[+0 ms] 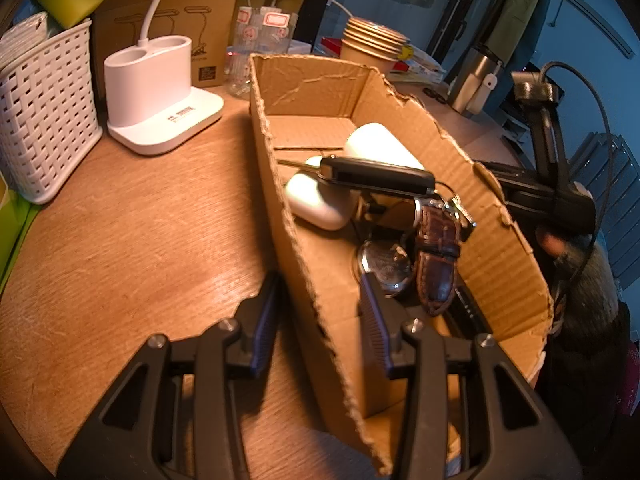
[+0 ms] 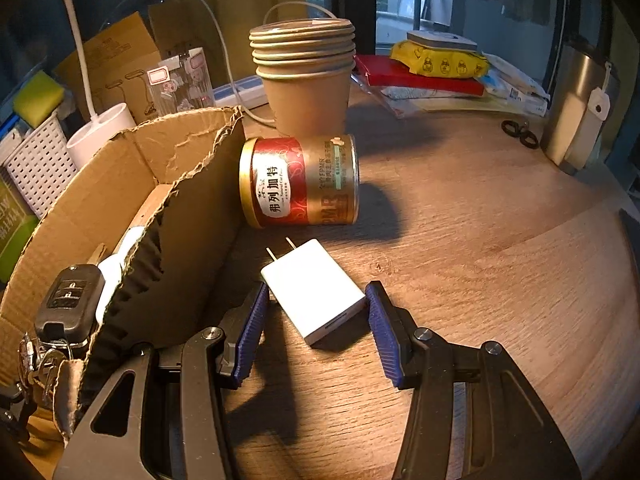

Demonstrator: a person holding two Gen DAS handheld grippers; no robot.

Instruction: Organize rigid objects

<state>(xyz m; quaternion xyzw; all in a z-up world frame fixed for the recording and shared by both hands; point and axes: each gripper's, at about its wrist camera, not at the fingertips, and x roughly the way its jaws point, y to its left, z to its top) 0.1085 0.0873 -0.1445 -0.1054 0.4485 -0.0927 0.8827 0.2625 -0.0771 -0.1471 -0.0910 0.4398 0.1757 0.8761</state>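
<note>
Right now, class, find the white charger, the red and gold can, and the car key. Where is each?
white charger [image 2: 316, 292], right wrist view, on its flat top face.
red and gold can [image 2: 298, 182], right wrist view, on its label side.
car key [image 1: 378, 172], left wrist view, on the black fob body.

Box wall [image 2: 192, 208] crowds charger [image 2: 314, 296] — tin can [image 2: 300, 182] just behind

left claw [image 1: 320, 312] spread, right claw [image 2: 316, 320] spread

The red and gold tin [image 2: 300, 182] lying on its side bears the Chinese characters 弗列加特 on a white label, and "PMR" in gold letters on its band. Other print is too small to read.
</note>
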